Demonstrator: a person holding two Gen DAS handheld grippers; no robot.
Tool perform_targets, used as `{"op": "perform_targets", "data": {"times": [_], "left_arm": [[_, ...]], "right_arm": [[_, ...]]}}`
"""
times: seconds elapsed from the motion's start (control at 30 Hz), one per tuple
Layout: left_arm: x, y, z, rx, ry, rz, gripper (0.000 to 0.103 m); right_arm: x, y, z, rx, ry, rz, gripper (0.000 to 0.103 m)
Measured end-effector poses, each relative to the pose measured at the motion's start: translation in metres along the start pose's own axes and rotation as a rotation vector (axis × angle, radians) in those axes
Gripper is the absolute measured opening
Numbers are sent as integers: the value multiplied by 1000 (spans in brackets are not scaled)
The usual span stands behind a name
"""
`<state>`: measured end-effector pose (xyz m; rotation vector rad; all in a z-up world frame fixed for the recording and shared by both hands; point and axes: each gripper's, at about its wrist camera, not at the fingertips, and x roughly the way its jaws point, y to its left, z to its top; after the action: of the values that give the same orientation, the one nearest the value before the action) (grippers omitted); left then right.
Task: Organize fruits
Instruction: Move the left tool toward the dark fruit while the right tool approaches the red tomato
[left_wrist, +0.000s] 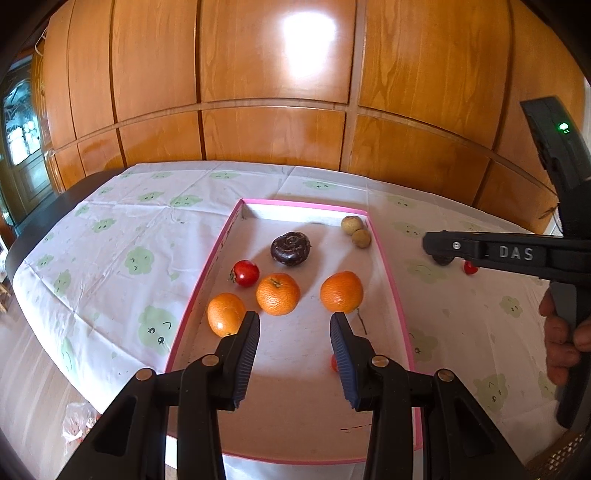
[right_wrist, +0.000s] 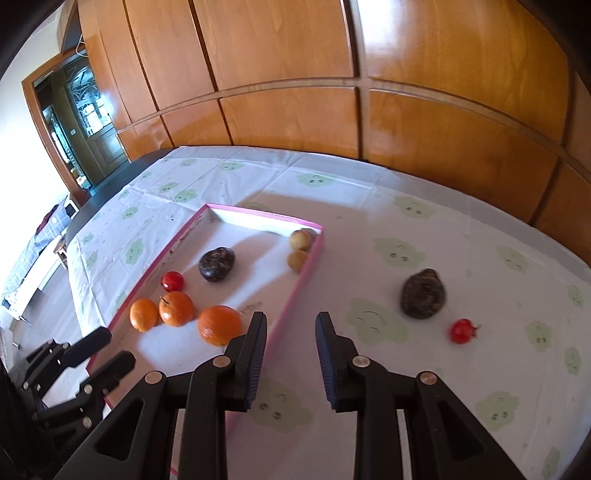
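A shallow pink-rimmed tray (left_wrist: 391, 280) (right_wrist: 306, 275) lies on the table. In it are three oranges (left_wrist: 277, 293) (right_wrist: 176, 308), a red tomato (left_wrist: 246, 273) (right_wrist: 173, 281), a dark brown fruit (left_wrist: 290, 248) (right_wrist: 217, 264) and two small tan fruits (left_wrist: 356, 230) (right_wrist: 300, 240). On the cloth right of the tray lie a second dark brown fruit (right_wrist: 423, 292) and a small red tomato (right_wrist: 461, 330) (left_wrist: 470, 267). My left gripper (left_wrist: 294, 319) (right_wrist: 99, 350) is open and empty over the tray's near end. My right gripper (right_wrist: 291, 319) (left_wrist: 430, 243) is open and empty, over the tray's right rim.
The table wears a white cloth (left_wrist: 122, 258) (right_wrist: 461, 229) with green cloud prints. Wooden wall panels (left_wrist: 273, 74) stand behind it. A small red thing (left_wrist: 334, 363) lies in the tray, partly hidden by my left gripper's right finger. A doorway (right_wrist: 77, 110) is at the left.
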<state>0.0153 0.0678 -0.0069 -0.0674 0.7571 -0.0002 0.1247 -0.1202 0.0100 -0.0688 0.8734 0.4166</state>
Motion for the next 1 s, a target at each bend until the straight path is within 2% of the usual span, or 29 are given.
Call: {"op": "perform_targets", "data": {"times": [0.37,0.67,0.8,0.87,0.9,1.0], "left_arm": [[-6,-18,0,55,-13,-8,40],[-3,-32,-1,98,-2,-16,40],[-2,-42,0,127,2,-21,40],[0,-49,2,148,5,-24,40],[1,-53,2,160,5,-25,40],[5,-65,6,188,7,-30,40]], "right_arm": [[-31,-44,-13,-38,-9,-89,27],[-52,-112,-23,-20,-15,-228,28],[-49,-155,-37,54,-9,-317,28],[-47,-177,-44,133,-3,-318,28],[-43,-189,-46,186,33,-329,28],[-46,-209,-48,278,37,-332,28]]}}
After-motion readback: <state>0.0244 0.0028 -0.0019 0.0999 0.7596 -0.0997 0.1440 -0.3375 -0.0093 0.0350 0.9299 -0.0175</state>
